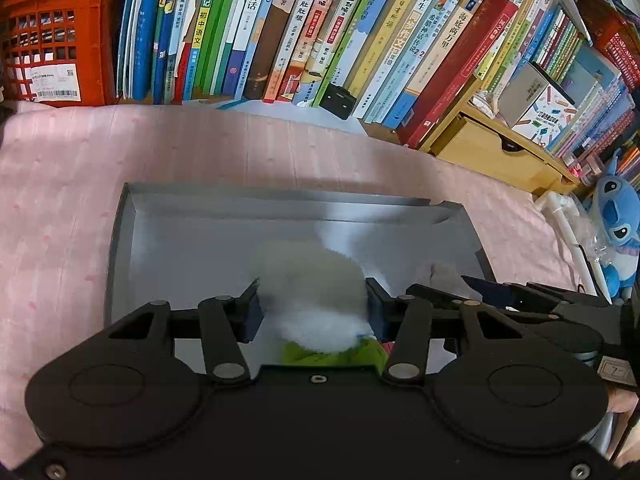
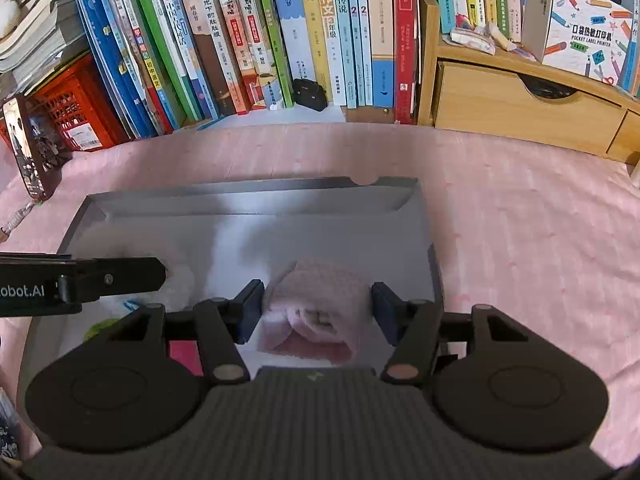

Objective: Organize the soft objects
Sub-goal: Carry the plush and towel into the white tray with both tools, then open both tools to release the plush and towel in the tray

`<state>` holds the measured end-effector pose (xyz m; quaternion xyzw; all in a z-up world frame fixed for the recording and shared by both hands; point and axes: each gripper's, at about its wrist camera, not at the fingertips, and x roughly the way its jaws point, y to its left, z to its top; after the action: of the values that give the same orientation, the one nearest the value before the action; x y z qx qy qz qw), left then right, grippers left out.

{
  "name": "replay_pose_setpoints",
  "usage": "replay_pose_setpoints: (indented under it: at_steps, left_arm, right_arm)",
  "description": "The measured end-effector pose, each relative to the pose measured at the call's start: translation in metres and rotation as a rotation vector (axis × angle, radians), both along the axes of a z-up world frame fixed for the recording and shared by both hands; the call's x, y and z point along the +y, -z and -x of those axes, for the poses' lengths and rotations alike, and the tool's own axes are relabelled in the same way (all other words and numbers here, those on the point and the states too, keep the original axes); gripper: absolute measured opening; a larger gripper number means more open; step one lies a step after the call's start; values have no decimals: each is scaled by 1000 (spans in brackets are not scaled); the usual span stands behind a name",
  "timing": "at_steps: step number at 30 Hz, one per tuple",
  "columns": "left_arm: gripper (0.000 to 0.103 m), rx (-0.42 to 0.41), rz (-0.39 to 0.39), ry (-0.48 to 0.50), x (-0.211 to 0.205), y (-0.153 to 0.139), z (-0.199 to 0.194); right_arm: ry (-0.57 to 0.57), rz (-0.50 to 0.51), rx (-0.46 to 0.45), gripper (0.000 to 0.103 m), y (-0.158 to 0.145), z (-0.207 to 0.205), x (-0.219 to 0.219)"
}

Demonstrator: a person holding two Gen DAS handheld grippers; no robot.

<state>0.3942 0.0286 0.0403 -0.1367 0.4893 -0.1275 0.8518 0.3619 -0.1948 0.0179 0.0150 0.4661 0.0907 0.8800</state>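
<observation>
A shallow grey box [image 1: 280, 194] lies on a pink cloth. My left gripper [image 1: 314, 310] hangs low over the box floor, shut on a white fluffy plush toy [image 1: 316, 292] with a green part at its near end. In the right wrist view, my right gripper [image 2: 318, 308] holds a folded pink soft cloth [image 2: 316, 304] over the same grey box [image 2: 256, 190], with both pads against the cloth's sides. One finger of the left gripper [image 2: 120, 276] reaches in from the left, over the white plush toy [image 2: 180, 280]. From the left wrist view, the pink cloth [image 1: 436, 276] shows just right of the plush.
A row of upright books [image 1: 304, 32] lines the back, with a red crate [image 1: 52, 40] at the left and a wooden drawer unit [image 2: 520, 108] at the right. A blue plush toy [image 1: 616, 220] sits at the far right. The pink cloth [image 2: 540, 240] surrounds the box.
</observation>
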Motion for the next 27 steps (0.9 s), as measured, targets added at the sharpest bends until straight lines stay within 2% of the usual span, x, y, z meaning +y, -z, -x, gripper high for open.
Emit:
replay_pose_setpoints:
  at_steps: [11, 15, 27]
  left_arm:
    - [64, 11, -16, -16, 0, 1, 0]
    - [77, 0, -43, -22, 0, -5, 3]
    - [85, -76, -83, -20, 6, -40, 35]
  right_arm:
    - [-14, -5, -11, 75, -2, 2, 0]
    - [-17, -18, -20, 83, -7, 5, -1]
    - [-17, -28, -72, 88, -31, 28, -7]
